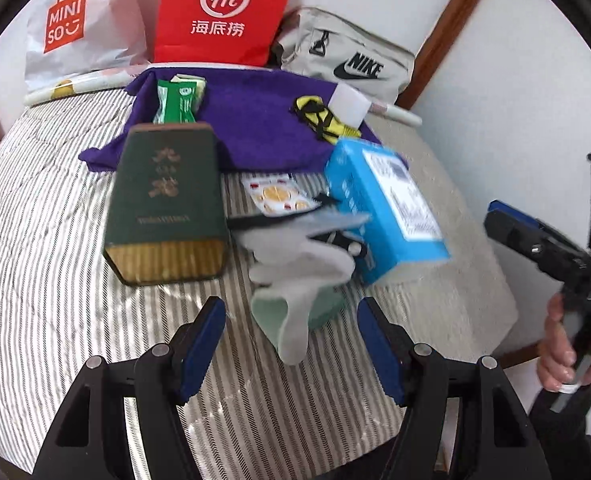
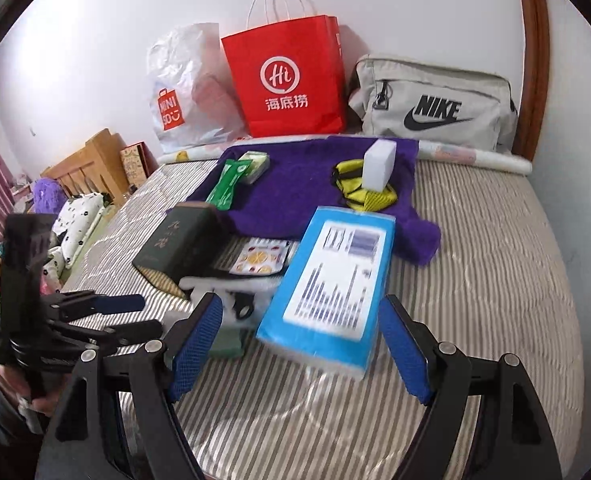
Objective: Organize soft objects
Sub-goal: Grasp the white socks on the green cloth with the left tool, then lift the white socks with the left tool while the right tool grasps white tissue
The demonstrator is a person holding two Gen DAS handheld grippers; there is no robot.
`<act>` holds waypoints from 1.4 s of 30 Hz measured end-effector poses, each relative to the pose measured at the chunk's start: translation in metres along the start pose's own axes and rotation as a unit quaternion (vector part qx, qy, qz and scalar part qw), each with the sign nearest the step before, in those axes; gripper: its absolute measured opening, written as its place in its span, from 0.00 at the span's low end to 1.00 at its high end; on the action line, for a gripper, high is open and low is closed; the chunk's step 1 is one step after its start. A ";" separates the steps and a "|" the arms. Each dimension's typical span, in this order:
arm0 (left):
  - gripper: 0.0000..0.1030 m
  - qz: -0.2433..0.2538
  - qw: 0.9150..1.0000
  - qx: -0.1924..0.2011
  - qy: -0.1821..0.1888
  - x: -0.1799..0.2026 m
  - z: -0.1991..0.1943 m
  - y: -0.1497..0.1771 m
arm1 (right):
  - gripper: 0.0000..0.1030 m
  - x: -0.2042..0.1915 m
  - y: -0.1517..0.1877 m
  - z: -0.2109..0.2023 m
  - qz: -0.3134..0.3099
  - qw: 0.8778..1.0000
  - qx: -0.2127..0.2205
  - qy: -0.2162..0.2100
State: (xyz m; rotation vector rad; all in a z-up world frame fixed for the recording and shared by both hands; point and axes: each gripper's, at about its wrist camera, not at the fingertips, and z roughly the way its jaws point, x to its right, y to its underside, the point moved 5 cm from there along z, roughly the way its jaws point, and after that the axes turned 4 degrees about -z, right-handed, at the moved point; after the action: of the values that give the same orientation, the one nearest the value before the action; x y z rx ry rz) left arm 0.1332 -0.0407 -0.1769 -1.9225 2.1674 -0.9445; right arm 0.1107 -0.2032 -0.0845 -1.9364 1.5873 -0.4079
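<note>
**Soft items on bed, both claws empty**

The purple towel [image 2: 295, 192] lies flat on the striped bed [image 2: 475, 248], near the far edge. On it rest a green packet [image 2: 229, 186], a white sponge [image 2: 379, 170] and a yellow mesh pouch [image 2: 365, 194], the sponge touching the pouch. Just in front of the towel lie a dark green box [image 1: 167, 204], a blister card [image 1: 277, 196] and a blue box [image 1: 387, 208]. Pale socks [image 1: 295, 280] are heaped between the two boxes, in front of the card.

The left claw [image 1: 291, 348] hovers above the bed, jaws apart, nothing between them; the socks lie just beyond its tips. The right claw [image 2: 301, 350] also stands apart and empty, with the blue box just beyond it.

Against the wall stand a white bag [image 2: 183, 92], a red bag [image 2: 291, 80] and a grey bag [image 2: 435, 104].
</note>
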 end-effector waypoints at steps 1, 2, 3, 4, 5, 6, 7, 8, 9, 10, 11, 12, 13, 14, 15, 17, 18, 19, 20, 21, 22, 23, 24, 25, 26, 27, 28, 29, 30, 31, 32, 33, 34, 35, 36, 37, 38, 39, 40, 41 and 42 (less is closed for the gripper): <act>0.65 0.008 1.000 0.001 -0.006 0.003 0.005 0.004 | 0.78 0.000 0.004 0.000 0.003 1.000 -0.001 -0.003; 0.65 0.015 1.000 0.001 -0.011 0.007 0.009 0.007 | 0.78 0.000 0.010 0.000 0.006 1.000 -0.002 -0.007; 0.65 0.021 1.000 -0.001 -0.015 0.009 0.012 0.008 | 0.78 0.001 0.014 0.002 0.009 1.000 -0.005 -0.008; 0.65 0.026 0.999 -0.002 -0.018 0.011 0.015 0.009 | 0.78 0.002 0.017 0.003 0.011 1.000 -0.009 -0.007; 0.65 0.032 0.999 -0.001 -0.021 0.014 0.018 0.010 | 0.78 0.003 0.022 0.004 0.012 1.000 -0.012 -0.006; 0.65 0.035 0.999 0.002 -0.024 0.016 0.019 0.010 | 0.78 0.005 0.024 0.005 0.012 1.000 -0.013 -0.004; 0.65 0.038 0.999 0.006 -0.024 0.018 0.020 0.009 | 0.78 0.006 0.028 0.006 0.010 1.000 -0.016 -0.001; 0.65 0.040 0.999 0.010 -0.022 0.021 0.020 0.008 | 0.78 0.008 0.030 0.006 0.009 1.000 -0.016 0.001; 0.65 0.040 0.999 0.014 -0.019 0.023 0.020 0.006 | 0.78 0.011 0.033 0.006 0.010 1.000 -0.017 0.004; 0.65 0.040 0.999 0.018 -0.014 0.027 0.021 0.004 | 0.78 0.013 0.036 0.007 0.011 1.000 -0.019 0.005; 0.65 0.040 0.999 0.020 -0.011 0.030 0.023 0.002 | 0.77 0.015 0.038 0.008 0.013 1.000 -0.020 0.006; 0.65 0.041 0.999 0.021 -0.010 0.032 0.025 0.000 | 0.78 0.018 0.041 0.009 0.016 1.000 -0.022 0.005; 0.65 0.045 0.999 0.021 -0.012 0.035 0.029 -0.002 | 0.78 0.020 0.044 0.011 0.019 1.000 -0.024 0.004; 0.65 0.052 0.998 0.019 -0.024 0.037 0.035 -0.004 | 0.78 0.023 0.047 0.014 0.023 0.999 -0.028 0.002; 0.65 0.056 0.998 0.018 -0.032 0.038 0.038 -0.005 | 0.78 0.025 0.051 0.016 0.025 0.999 -0.032 0.002; 0.64 0.060 0.997 0.021 -0.047 0.040 0.045 -0.008 | 0.77 0.028 0.056 0.019 0.025 0.999 -0.038 0.003; 0.61 0.056 0.997 0.026 -0.052 0.039 0.048 -0.010 | 0.77 0.028 0.059 0.020 0.023 0.999 -0.040 0.003; 0.58 0.051 0.997 0.030 -0.056 0.038 0.050 -0.012 | 0.77 0.029 0.061 0.021 0.020 0.999 -0.042 0.004; 0.56 0.047 0.997 0.031 -0.062 0.037 0.052 -0.014 | 0.77 0.030 0.064 0.022 0.017 0.999 -0.044 0.006; 0.51 0.043 0.996 0.031 -0.065 0.035 0.054 -0.015 | 0.77 0.031 0.066 0.023 0.015 0.999 -0.046 0.008; 0.46 0.039 0.997 0.032 -0.065 0.033 0.056 -0.017 | 0.77 0.032 0.068 0.023 0.015 0.999 -0.048 0.008; 0.44 0.038 0.997 0.031 -0.065 0.032 0.057 -0.017 | 0.77 0.033 0.070 0.024 0.017 0.999 -0.050 0.007; 0.39 0.038 0.997 0.030 -0.066 0.032 0.058 -0.018 | 0.77 0.034 0.071 0.025 0.019 0.998 -0.051 0.006; 0.35 0.040 0.997 0.028 -0.067 0.032 0.059 -0.018 | 0.77 0.036 0.072 0.026 0.022 0.998 -0.052 0.005; 0.32 0.046 0.996 0.026 -0.067 0.033 0.060 -0.018 | 0.77 0.037 0.074 0.027 0.027 0.998 -0.053 0.002; 0.27 0.052 0.996 0.025 -0.066 0.034 0.060 -0.018 | 0.77 0.037 0.074 0.028 0.029 0.998 -0.054 0.001; 0.23 0.053 0.996 0.025 -0.064 0.035 0.060 -0.018 | 0.77 0.037 0.075 0.028 0.031 0.998 -0.055 -0.001; 0.20 0.054 0.996 0.027 -0.058 0.036 0.058 -0.019 | 0.77 0.037 0.076 0.029 0.032 0.998 -0.056 -0.001; 0.18 0.052 0.997 0.032 -0.053 0.037 0.055 -0.020 | 0.77 0.037 0.077 0.029 0.032 0.998 -0.056 -0.001; 0.17 0.050 0.997 0.036 -0.047 0.038 0.052 -0.021 | 0.77 0.036 0.078 0.028 0.031 0.998 -0.057 0.000; 0.17 0.050 0.997 0.040 -0.040 0.039 0.047 -0.022 | 0.77 0.036 0.078 0.028 0.031 0.998 -0.057 0.000; 0.16 0.049 0.997 0.044 -0.035 0.040 0.042 -0.024 | 0.77 0.036 0.079 0.027 0.030 0.998 -0.057 0.000; 0.16 0.050 0.997 0.048 -0.030 0.041 0.036 -0.025 | 0.78 0.035 0.079 0.026 0.030 0.998 -0.057 -0.001; 0.16 0.050 0.997 0.051 -0.027 0.043 0.031 -0.026 | 0.77 0.034 0.080 0.026 0.030 0.998 -0.057 -0.001; 0.16 0.050 0.997 0.056 -0.022 0.044 0.025 -0.027 | 0.77 0.033 0.080 0.025 0.031 0.998 -0.057 -0.002; 0.16 0.049 0.997 0.057 -0.015 0.045 0.017 -0.028 | 0.77 0.033 0.080 0.024 0.031 0.998 -0.057 -0.003; 0.16 0.045 0.997 0.055 -0.010 0.045 0.012 -0.029 | 0.77 0.032 0.079 0.023 0.031 0.998 -0.057 -0.004; 0.16 0.040 0.998 0.056 -0.004 0.045 0.007 -0.030 | 0.77 0.030 0.079 0.022 0.031 0.998 -0.056 -0.004; 0.16 0.033 0.997 0.063 0.010 0.044 -0.001 -0.031 | 0.78 0.029 0.079 0.022 0.031 0.998 -0.055 -0.005; 0.16 0.029 0.997 0.067 0.019 0.044 -0.008 -0.031 | 0.78 0.027 0.078 0.021 0.030 0.998 -0.054 -0.006; 0.16 0.027 0.997 0.067 0.023 0.043 -0.012 -0.032 | 0.78 0.025 0.078 0.021 0.028 0.998 -0.054 -0.007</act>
State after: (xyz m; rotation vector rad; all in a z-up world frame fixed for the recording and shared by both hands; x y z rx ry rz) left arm 0.1466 -0.0765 -0.1375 -1.7888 2.1093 -1.1058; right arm 0.0677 -0.2302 -0.1520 -1.9642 1.6826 -0.2901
